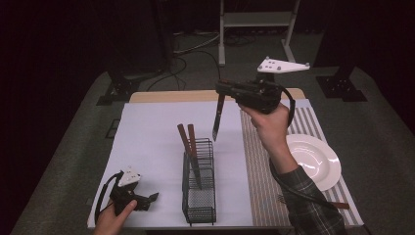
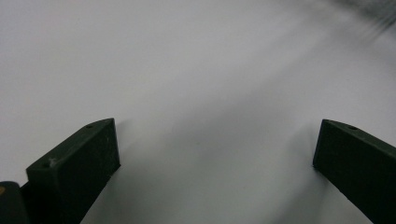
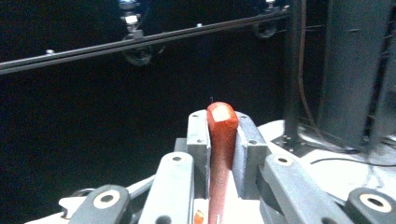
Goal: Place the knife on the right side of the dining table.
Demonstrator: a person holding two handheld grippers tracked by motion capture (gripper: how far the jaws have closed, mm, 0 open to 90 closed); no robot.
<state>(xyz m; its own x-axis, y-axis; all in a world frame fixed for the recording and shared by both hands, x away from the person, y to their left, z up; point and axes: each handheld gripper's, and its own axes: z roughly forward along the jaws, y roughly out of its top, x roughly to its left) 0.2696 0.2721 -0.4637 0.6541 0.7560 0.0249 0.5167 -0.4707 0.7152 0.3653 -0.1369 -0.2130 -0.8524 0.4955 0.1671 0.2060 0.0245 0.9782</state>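
A: Nearest first: left gripper [image 1: 147,199] resting low on the white sheet [image 1: 147,137], jaws spread wide with nothing but paper between them. Parked there, probably, to stay out of the way.

B: And just beyond, the black wire caddy [image 1: 198,188]?

A: Standing upright mid-sheet, 2 wooden-handled utensils [image 1: 190,147] leaning in its far compartment, handles up. Placed centrally so either hand can reach.

B: To the right?

A: White plate [image 1: 313,159] on the striped mat [image 1: 264,161], with 1 more utensil [image 1: 337,203] lying at the mat's near edge.

B: Farthest?

A: Right gripper [image 1: 224,91] raised above the caddy's far end, pinching 1 knife [image 1: 218,117] by its reddish handle [image 3: 222,135], blade hanging down. Held high and vertical, seemingly to drop it tip-first into a compartment. Not yet lowered in.
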